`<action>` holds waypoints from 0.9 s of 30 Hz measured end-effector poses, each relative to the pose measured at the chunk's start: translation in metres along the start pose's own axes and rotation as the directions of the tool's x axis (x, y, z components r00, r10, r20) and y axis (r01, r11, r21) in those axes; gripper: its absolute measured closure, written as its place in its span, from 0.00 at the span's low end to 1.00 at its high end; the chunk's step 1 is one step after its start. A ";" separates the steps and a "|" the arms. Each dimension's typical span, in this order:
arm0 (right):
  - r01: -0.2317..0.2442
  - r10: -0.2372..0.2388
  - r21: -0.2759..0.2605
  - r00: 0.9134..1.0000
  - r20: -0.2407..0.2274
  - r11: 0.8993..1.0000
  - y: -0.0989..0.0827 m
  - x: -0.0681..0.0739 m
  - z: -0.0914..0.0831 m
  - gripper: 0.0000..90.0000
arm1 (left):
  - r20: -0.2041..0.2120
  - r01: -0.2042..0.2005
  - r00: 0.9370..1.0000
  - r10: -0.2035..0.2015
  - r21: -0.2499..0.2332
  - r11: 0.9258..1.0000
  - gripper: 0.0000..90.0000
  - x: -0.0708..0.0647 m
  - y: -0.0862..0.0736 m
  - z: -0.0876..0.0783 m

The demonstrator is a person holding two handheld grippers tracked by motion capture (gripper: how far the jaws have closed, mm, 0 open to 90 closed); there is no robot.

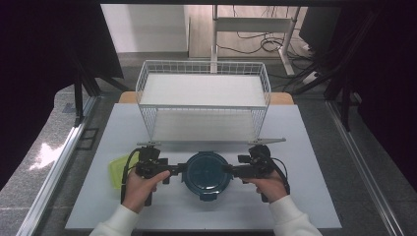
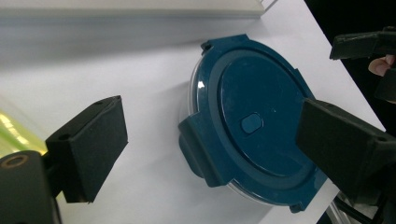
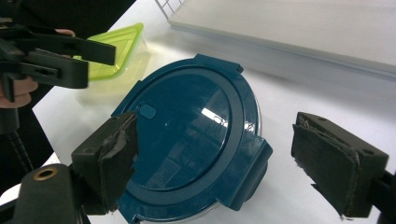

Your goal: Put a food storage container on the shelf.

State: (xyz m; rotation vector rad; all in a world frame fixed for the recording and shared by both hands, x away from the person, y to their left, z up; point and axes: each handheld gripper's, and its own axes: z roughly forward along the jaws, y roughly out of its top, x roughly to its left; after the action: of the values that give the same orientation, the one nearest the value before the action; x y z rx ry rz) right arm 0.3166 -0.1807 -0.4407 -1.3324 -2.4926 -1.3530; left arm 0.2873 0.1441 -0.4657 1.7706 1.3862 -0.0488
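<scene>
A round container with a dark blue clip lid (image 1: 207, 173) sits on the white table near its front edge. My left gripper (image 1: 180, 170) points at its left side and my right gripper (image 1: 230, 170) at its right side. In the left gripper view the lid (image 2: 261, 93) lies ahead, and the left gripper (image 2: 215, 119) is open, with one side clip of the lid between its pads (image 2: 88, 149). In the right gripper view the lid (image 3: 187, 135) lies under the right gripper (image 3: 217, 126), which is also open and presses on nothing.
A yellow-green container (image 1: 116, 170) lies just left of my left hand. A white wire shelf rack (image 1: 204, 98) stands across the back of the table (image 1: 305, 196). The table's front edge is close to both wrists.
</scene>
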 end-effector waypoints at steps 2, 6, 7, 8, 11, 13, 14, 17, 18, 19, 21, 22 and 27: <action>-0.003 0.003 0.004 1.000 -0.001 1.000 -0.001 0.000 0.000 0.17 | 0.004 -0.006 1.000 0.006 0.019 1.000 0.10 -0.001 -0.001 0.006; -0.014 0.014 0.004 1.000 0.001 1.000 -0.004 -0.004 -0.001 0.17 | 0.017 -0.009 1.000 0.008 0.043 0.999 0.10 -0.002 -0.004 0.014; -0.015 0.015 0.005 1.000 0.002 1.000 -0.005 -0.005 -0.001 0.17 | 0.019 -0.008 1.000 0.007 0.048 0.999 0.11 -0.001 -0.004 0.015; -0.018 0.018 0.007 1.000 0.002 1.000 -0.006 -0.005 -0.001 0.17 | 0.019 -0.008 1.000 0.007 0.048 0.999 0.11 -0.001 -0.004 0.015; -0.019 0.019 0.012 1.000 0.005 1.000 -0.008 -0.006 -0.001 0.17 | 0.040 0.005 0.999 -0.007 0.064 0.998 0.12 0.001 -0.006 0.019; -0.017 0.017 0.014 1.000 0.007 1.000 -0.008 -0.007 0.000 0.17 | 0.041 0.012 0.999 -0.015 0.076 0.997 0.12 0.002 -0.007 0.022; -0.019 0.018 0.014 1.000 0.008 1.000 -0.009 -0.007 0.000 0.17 | 0.043 0.013 0.999 -0.016 0.076 0.997 0.12 0.003 -0.008 0.023; -0.019 0.019 0.014 1.000 0.008 1.000 -0.009 -0.007 0.000 0.17 | 0.038 0.013 0.999 -0.016 0.083 0.996 0.11 0.004 -0.009 0.025; -0.017 0.017 0.017 1.000 0.008 1.000 -0.009 -0.007 0.000 0.17 | 0.036 0.012 0.999 -0.015 0.083 0.996 0.11 0.004 -0.009 0.026; -0.017 0.017 0.021 1.000 0.009 1.000 -0.010 -0.007 0.002 0.17 | 0.045 0.012 0.999 -0.016 0.089 0.996 0.11 0.004 -0.010 0.028; -0.018 0.018 0.024 1.000 0.008 1.000 -0.011 -0.007 0.003 0.17 | 0.047 0.011 0.999 -0.016 0.091 0.996 0.11 0.004 -0.010 0.029; -0.019 0.018 0.027 1.000 0.008 0.999 -0.011 -0.007 0.004 0.16 | 0.050 0.014 0.999 -0.018 0.091 0.996 0.11 0.004 -0.011 0.030; -0.050 0.050 0.041 0.999 -0.017 0.998 -0.014 -0.010 0.009 0.15 | 0.068 0.026 0.997 -0.033 0.103 0.994 0.11 0.006 -0.012 0.034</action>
State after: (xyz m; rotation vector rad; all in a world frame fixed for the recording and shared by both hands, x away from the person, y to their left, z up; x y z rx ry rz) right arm 0.3165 -0.1850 -0.4595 -1.3586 -2.4442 -1.2913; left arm 0.2954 0.1270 -0.4969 1.8151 1.3809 -0.1986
